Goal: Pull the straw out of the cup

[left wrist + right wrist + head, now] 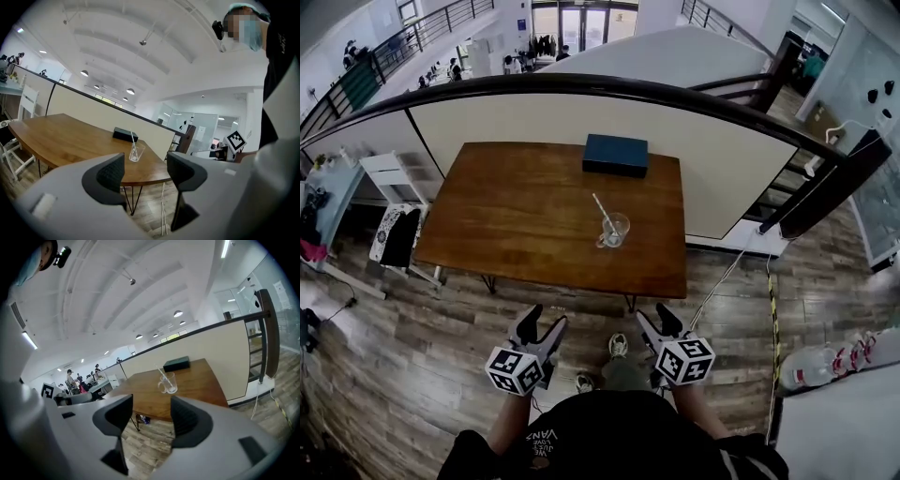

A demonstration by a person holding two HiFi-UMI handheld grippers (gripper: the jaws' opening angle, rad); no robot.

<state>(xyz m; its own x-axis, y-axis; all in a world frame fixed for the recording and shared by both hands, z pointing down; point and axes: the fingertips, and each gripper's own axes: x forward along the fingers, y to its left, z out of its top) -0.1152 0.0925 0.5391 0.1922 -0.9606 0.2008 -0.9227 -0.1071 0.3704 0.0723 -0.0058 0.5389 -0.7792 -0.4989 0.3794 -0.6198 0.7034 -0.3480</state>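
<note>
One glass cup (614,229) on the table (516,216), toward its near edge, one white straw (602,212) leaning in it. Well short of the table: left gripper (542,323) and right gripper (657,317), both spread wide, gripping nothing. One dark box (616,155) at the table's far edge. Straw's lower end blurred, seemingly at the cup's bottom.

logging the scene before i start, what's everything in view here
brown wooden table: one, brown, centre, in front of the person
clear glass cup with a handle: one, transparent, on the table's right half
thin white straw: one, white, standing tilted in the cup
flat dark blue box: one, dark blue, table's far edge
curved black railing: one, black, behind the table
left tongs: one, grey, open, empty, short of the table
right tongs: one, grey, open, empty, short of the table
</note>
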